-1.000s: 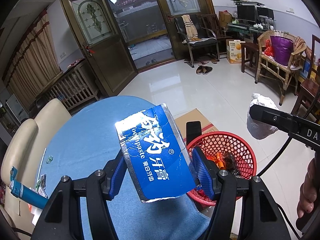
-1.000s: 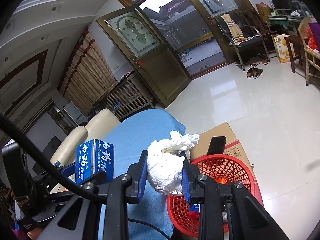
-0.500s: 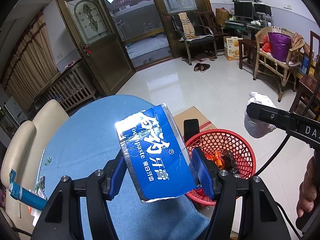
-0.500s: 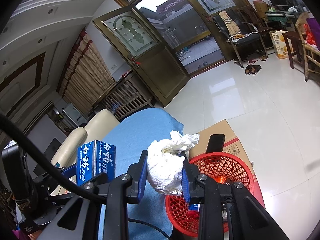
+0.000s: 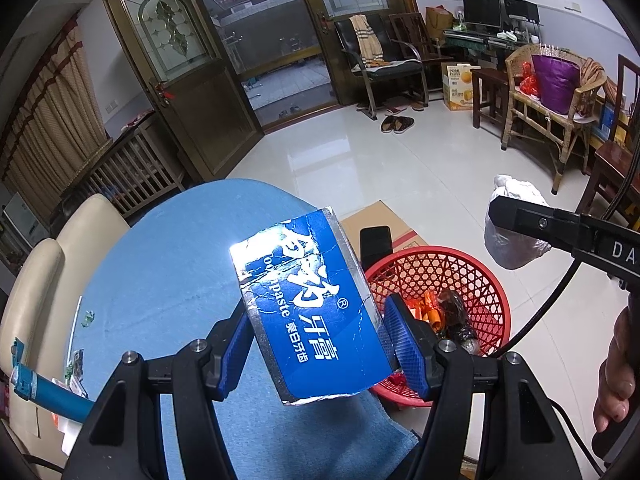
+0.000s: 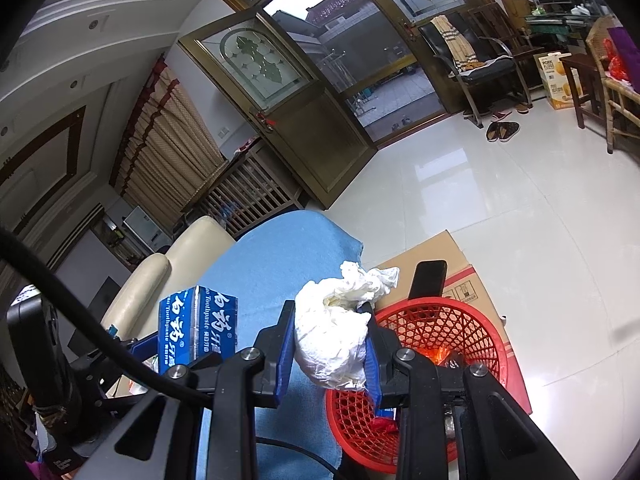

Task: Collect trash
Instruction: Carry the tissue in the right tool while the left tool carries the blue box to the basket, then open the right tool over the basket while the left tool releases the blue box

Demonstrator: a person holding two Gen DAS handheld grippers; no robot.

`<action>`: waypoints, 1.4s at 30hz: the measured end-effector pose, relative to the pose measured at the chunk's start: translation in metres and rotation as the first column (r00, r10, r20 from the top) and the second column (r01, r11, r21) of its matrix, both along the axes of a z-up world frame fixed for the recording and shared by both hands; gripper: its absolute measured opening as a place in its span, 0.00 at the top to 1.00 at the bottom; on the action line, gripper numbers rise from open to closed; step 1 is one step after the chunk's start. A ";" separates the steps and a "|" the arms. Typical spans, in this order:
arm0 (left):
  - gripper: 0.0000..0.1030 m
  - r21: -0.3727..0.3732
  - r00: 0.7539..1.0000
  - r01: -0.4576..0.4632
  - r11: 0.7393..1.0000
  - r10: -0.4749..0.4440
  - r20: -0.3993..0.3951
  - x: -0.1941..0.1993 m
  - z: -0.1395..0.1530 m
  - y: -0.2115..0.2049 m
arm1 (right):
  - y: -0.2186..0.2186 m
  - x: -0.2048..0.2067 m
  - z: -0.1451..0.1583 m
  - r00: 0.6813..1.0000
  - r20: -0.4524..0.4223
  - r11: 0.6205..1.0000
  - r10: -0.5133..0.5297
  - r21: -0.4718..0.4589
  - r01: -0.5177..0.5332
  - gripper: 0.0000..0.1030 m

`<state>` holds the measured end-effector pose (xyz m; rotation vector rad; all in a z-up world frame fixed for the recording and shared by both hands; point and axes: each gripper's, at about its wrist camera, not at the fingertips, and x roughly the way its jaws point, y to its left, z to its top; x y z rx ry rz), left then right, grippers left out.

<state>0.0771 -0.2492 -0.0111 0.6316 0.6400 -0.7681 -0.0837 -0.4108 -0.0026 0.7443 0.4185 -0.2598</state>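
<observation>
My left gripper [image 5: 320,328] is shut on a blue and silver toothpaste box [image 5: 308,304] and holds it above the edge of the blue-clothed table [image 5: 160,280]. My right gripper [image 6: 330,340] is shut on a crumpled white tissue [image 6: 336,332], held over the table edge next to the red mesh basket [image 6: 472,332]. The basket [image 5: 480,280] stands on the floor to the right of the table and holds orange and dark wrappers. The toothpaste box also shows in the right wrist view [image 6: 196,328], and the tissue in the left wrist view [image 5: 512,224].
A flat cardboard box [image 5: 380,220] and a black phone-like object [image 5: 376,240] lie behind the basket. A cream sofa [image 5: 36,280] runs along the table's left side, with a blue tube [image 5: 44,392] and scraps near it. Chairs and a desk stand at the far right.
Both grippers have stayed shut on their loads and drifted only slightly; the view has shifted a little toward the basket.
</observation>
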 end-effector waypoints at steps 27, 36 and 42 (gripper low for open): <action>0.35 0.054 0.998 0.026 0.998 -0.023 -0.060 0.004 -0.032 -0.015 | -0.013 0.009 -0.034 0.998 -0.063 0.998 -0.006 0.063 0.010 0.67; 0.35 0.031 0.988 0.085 0.996 -0.080 -0.135 0.004 -0.045 -0.019 | -0.019 0.014 -0.051 0.994 -0.106 0.996 -0.010 0.089 0.020 0.67; 0.35 0.000 0.970 0.143 0.990 -0.140 -0.198 0.004 -0.053 -0.021 | -0.022 0.015 -0.061 0.992 -0.128 0.993 -0.010 0.112 0.024 0.67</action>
